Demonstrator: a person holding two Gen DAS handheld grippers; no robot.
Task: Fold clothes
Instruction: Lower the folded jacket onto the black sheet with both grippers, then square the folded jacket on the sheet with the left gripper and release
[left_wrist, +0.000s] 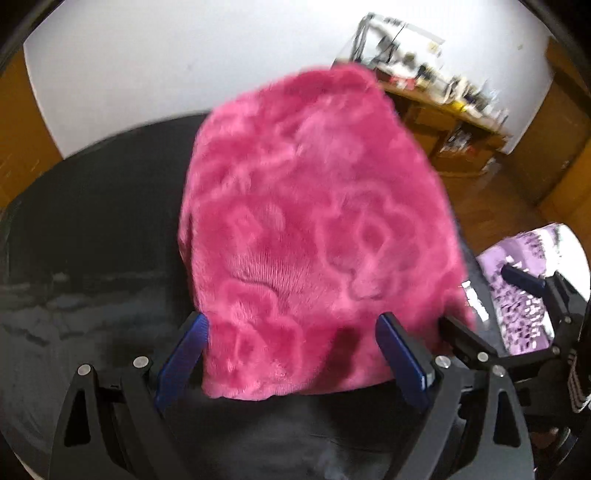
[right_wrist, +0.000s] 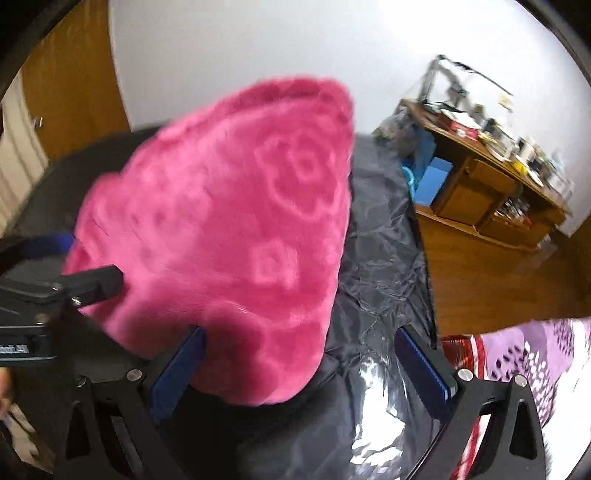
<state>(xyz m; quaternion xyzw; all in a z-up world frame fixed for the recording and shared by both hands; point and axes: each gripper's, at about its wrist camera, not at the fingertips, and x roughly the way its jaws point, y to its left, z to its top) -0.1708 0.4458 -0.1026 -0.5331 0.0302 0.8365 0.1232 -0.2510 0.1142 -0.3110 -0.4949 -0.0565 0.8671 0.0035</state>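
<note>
Both the left gripper (left_wrist: 291, 354) and right gripper (right_wrist: 299, 365) gape wide around the pink fleece garment (left_wrist: 314, 229) at frame centre, so its plush fold may spring open

Plush pink fleece garment (left_wrist: 314, 221) on glossy dark cloth (right_wrist: 384, 258).
My gripper (left_wrist: 293, 354) is matt black plastic, its ribbed blue pads (left_wrist: 183, 360) rubbery; the cabinet (right_wrist: 480, 199) is polished wood.

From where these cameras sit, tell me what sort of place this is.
Probably a bedroom in a home. The pink fleece lies on a dark quilted bedspread, a purple patterned blanket sits beside it, and a cluttered wooden sideboard stands on a wood floor against the white wall.
</note>
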